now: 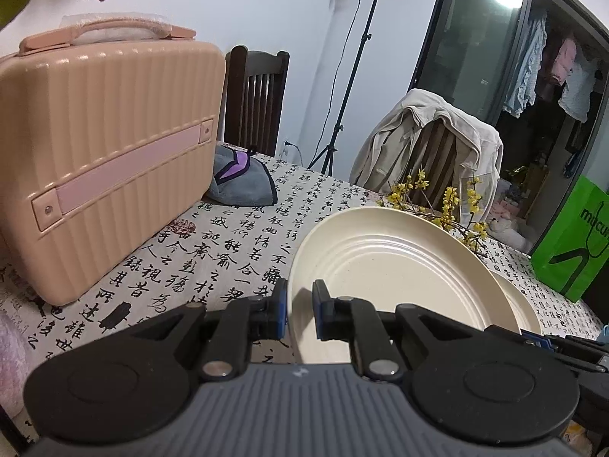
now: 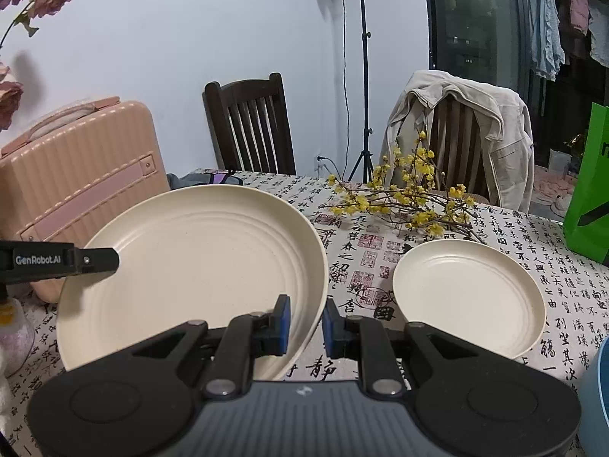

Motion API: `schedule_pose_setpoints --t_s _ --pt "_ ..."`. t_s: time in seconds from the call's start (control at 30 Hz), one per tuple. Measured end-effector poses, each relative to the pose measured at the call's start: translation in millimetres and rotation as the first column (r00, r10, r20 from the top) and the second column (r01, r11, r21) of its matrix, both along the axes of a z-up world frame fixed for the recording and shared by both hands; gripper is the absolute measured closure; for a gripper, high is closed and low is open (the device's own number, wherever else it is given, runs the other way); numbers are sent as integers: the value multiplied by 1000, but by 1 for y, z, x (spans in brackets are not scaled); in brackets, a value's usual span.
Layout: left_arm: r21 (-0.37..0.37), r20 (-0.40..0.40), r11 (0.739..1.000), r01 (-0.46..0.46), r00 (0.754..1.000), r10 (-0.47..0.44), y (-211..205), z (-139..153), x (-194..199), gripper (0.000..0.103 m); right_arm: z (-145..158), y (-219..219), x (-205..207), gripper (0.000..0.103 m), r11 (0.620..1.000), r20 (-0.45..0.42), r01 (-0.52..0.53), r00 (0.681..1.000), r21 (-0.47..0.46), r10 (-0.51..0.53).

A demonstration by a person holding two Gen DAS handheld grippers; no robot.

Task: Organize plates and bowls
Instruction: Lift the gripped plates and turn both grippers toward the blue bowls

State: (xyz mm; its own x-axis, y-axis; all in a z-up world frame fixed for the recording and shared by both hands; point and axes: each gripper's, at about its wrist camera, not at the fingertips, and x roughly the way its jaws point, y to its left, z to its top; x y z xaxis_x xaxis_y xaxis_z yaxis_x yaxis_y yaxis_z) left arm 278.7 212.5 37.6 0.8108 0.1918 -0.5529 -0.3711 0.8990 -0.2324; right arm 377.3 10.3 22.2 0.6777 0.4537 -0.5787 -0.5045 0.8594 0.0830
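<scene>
Both the left gripper (image 1: 299, 310) and right gripper (image 2: 306, 325) have their jaws clamped on opposite rims of the large plate (image 2: 198, 266), held tilted above the surface, while the small plate (image 2: 468, 297) lies unstacked nearby, so stacking seems barely begun.

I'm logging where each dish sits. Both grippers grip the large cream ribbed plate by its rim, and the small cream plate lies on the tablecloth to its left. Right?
One thing is off: the small cream plate lies to the right of the large cream ribbed plate, as the right wrist view shows. The left gripper and right gripper do clamp the large plate's rim.
</scene>
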Motion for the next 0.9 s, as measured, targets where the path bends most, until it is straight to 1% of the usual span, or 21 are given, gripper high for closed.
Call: schedule_pose_setpoints --t_s 0.9 --pt "12 43 1000 -8 999 8 -23 15 -44 90 17 -22 -49 86 1000 36 9 999 17 -9"
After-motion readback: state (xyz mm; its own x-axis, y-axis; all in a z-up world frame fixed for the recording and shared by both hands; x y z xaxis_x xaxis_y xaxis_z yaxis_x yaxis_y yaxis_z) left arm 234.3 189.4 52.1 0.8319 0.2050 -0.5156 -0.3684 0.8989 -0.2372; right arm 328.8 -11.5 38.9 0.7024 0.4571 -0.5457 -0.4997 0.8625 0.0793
